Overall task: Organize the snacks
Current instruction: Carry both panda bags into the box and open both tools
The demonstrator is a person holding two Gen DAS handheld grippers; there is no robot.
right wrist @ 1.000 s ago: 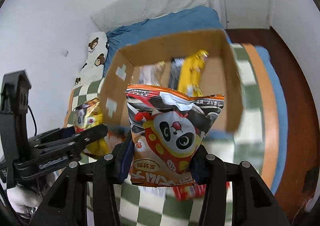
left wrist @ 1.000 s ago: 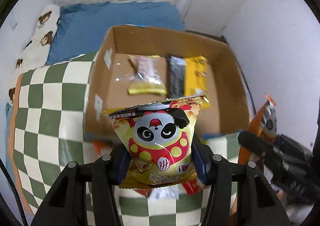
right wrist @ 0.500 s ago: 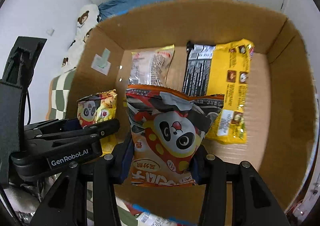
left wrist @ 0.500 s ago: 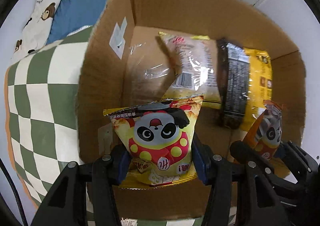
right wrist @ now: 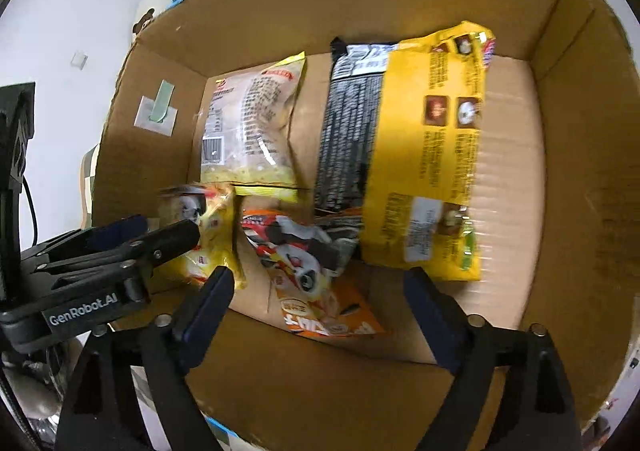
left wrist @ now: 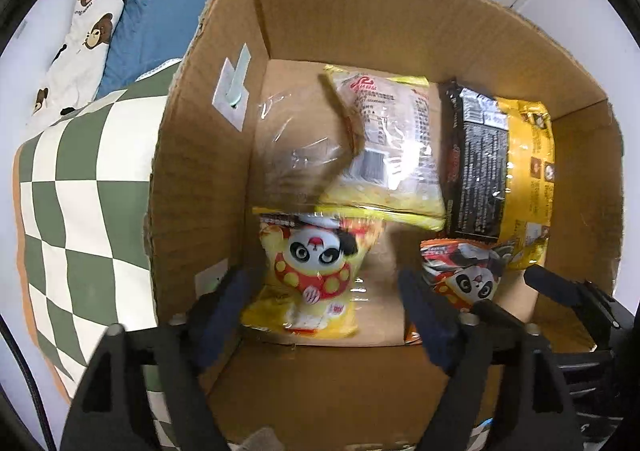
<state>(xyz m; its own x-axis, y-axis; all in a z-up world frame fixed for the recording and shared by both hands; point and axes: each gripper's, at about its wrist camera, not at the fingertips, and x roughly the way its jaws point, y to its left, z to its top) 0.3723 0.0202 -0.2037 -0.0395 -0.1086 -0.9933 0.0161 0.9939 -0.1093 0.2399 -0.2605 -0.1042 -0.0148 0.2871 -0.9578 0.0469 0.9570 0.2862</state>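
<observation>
Left gripper [left wrist: 324,291]: my jaws stood spread wide inside the cardboard box [left wrist: 360,3], pinching nothing; the yellow panda snack bag [left wrist: 316,271] lay between my blue pads [left wrist: 224,303] without either pad pressing it.
Right gripper [right wrist: 316,299]: my jaws were likewise spread apart, gripping nothing; the orange panda snack bag [right wrist: 316,271] lay on the box floor between and just ahead of my pads [right wrist: 204,303].
Yellow panda snack bag: it rested on the box floor in the near left corner, close to the left wall, its top edge tucked just under the lower edge of the clear noodle packet [left wrist: 388,143].
Orange panda snack bag: it lay just beside the yellow one, on its right, with its upper end touching the foot of the black-and-yellow packet [right wrist: 420,147].
Clear noodle packet: it lay flat toward the back of the box, left of the black-and-yellow packet and close against it.
Cardboard box: open-topped, with a white label and a pale green strip [left wrist: 236,87] stuck on the inner left wall.
Surroundings: the box sat on a green-and-white checked cover [left wrist: 80,191], with a blue sheet [left wrist: 168,11] and a bear-print pillow [left wrist: 84,31] beyond it.
Sharpness: the yellow bag was blurred in the right wrist view.
</observation>
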